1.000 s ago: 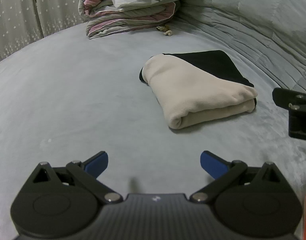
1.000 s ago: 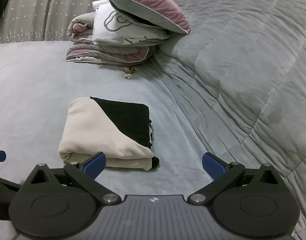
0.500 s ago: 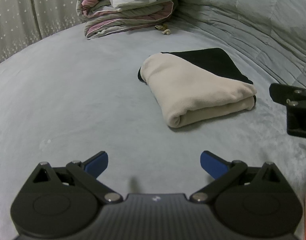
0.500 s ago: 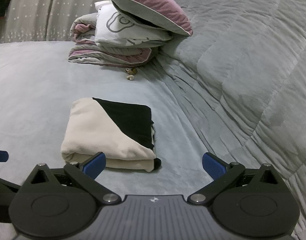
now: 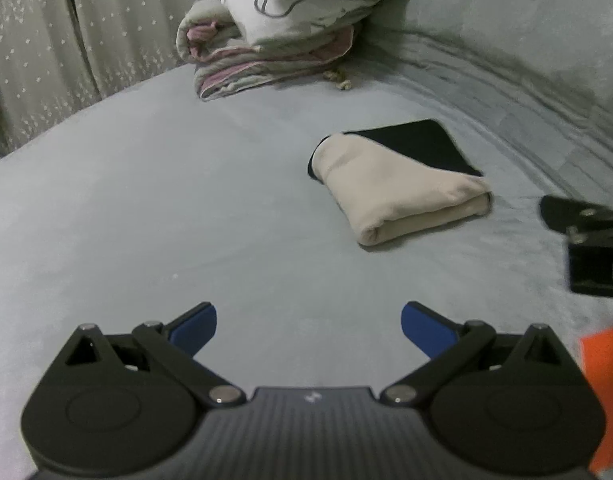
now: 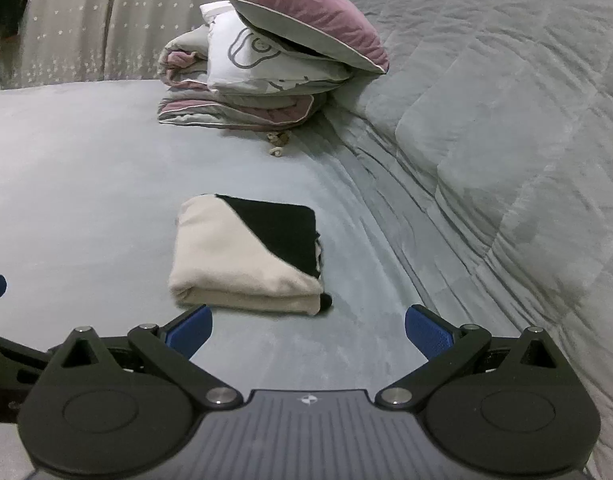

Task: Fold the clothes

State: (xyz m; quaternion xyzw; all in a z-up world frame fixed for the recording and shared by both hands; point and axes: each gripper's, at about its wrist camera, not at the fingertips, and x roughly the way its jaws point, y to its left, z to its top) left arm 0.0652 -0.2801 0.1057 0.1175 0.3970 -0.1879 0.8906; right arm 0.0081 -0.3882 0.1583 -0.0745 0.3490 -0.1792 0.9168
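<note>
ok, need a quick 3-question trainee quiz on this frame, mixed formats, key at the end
1. True or false: the left gripper is shut on the folded garment.
2. Multiple choice: what tops the bedding stack behind the garment? A) purple pillow B) laundry basket C) shoe box
3. Fill in: the folded garment shows beige and ___ fabric.

Key:
1. False. Both the left gripper and the right gripper are open, holding nothing, short of the garment.
2. A, the purple pillow.
3. black
</note>
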